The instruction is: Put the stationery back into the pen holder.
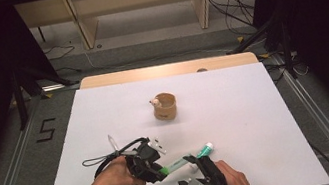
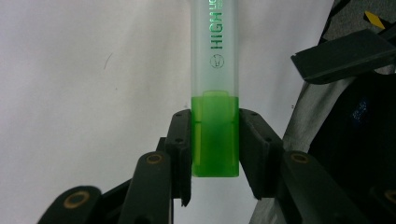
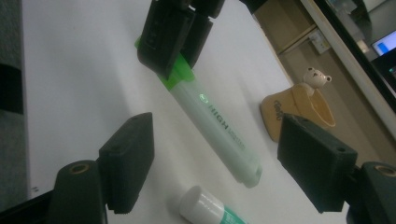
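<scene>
A green highlighter (image 2: 214, 56) with a clear cap is held level just above the white table, and my left gripper (image 2: 215, 140) is shut on its green end. In the high view the left gripper (image 1: 157, 171) is at the front left with the highlighter (image 1: 177, 163) pointing right. My right gripper (image 1: 196, 161) stands open at the highlighter's cap end. In the right gripper view its jaws stand wide apart on either side of the highlighter (image 3: 219, 123) without touching it, and the left gripper (image 3: 175, 32) grips the far end.
A teal tube with a white cap (image 1: 204, 149) lies just past the right gripper. A tan cup with a small bear figure (image 1: 165, 106) stands mid-table. A white pen (image 1: 112, 142) lies left of the left hand. The table's front edge is close behind both hands.
</scene>
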A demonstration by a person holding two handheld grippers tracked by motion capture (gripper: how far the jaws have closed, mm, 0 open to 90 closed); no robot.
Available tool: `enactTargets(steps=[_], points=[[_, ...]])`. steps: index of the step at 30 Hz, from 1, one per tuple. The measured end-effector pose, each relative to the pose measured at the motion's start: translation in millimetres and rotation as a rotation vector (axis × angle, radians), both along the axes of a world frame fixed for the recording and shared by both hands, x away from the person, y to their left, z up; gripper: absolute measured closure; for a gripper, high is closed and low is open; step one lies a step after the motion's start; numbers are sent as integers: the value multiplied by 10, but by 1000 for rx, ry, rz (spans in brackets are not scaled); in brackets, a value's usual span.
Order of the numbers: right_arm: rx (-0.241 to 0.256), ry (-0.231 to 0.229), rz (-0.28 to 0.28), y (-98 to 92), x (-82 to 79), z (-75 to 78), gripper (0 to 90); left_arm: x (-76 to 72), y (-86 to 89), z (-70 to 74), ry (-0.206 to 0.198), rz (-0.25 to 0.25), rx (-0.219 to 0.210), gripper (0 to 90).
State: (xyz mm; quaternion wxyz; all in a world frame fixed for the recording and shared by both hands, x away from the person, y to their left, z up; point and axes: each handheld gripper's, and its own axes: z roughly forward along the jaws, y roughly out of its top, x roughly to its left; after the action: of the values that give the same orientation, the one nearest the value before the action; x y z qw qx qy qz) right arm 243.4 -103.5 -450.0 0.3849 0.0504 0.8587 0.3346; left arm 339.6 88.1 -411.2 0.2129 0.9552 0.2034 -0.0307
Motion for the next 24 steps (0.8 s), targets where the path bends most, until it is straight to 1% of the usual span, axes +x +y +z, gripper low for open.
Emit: enactTargets(steps=[1,2,3,4,7,9,10,12,13,14,15,16,17,18,19,21,22,24], points=[[0,0,0,0,0,0,285,2,-4,-8,2,0,3,667],[-42,-43,1,42,-5,-28,292,3,-10,-18,5,1,6,667],[-76,-57,3,61,-13,-40,294,1,-13,-17,6,2,5,667],[-95,-90,10,88,-10,-58,299,-3,-17,-13,7,1,3,667],[-162,-134,14,168,-37,-114,327,-11,-23,-7,1,-2,1,667],[-207,-165,27,219,-45,-149,332,-10,-9,-5,6,-5,4,667],[-220,-171,28,246,-52,-166,333,-10,-4,0,5,1,3,667],[-252,-199,28,285,-64,-198,340,-12,-2,14,3,5,1,667],[-267,-212,36,300,-62,-205,348,-15,-3,20,4,0,-2,667],[-267,-212,36,300,-62,-205,348,-15,-3,20,4,0,-2,667],[-283,-226,38,328,-65,-220,362,-28,-14,26,10,-9,-8,667],[-289,-232,28,339,-70,-228,367,-31,-24,21,12,-12,-6,667],[-297,-236,29,349,-67,-238,378,-31,-34,13,10,-14,2,667],[-305,-249,23,357,-67,-252,389,-33,-42,3,11,-12,6,667],[-322,-272,27,364,-60,-259,399,-33,-45,-5,14,-13,9,667],[-333,-286,21,377,-70,-286,427,-30,-46,-10,14,-13,12,667],[-345,-301,28,384,-68,-294,437,-29,-44,-8,14,-12,10,667],[-372,-319,42,399,-70,-307,455,-31,-41,-1,20,-13,6,667]])
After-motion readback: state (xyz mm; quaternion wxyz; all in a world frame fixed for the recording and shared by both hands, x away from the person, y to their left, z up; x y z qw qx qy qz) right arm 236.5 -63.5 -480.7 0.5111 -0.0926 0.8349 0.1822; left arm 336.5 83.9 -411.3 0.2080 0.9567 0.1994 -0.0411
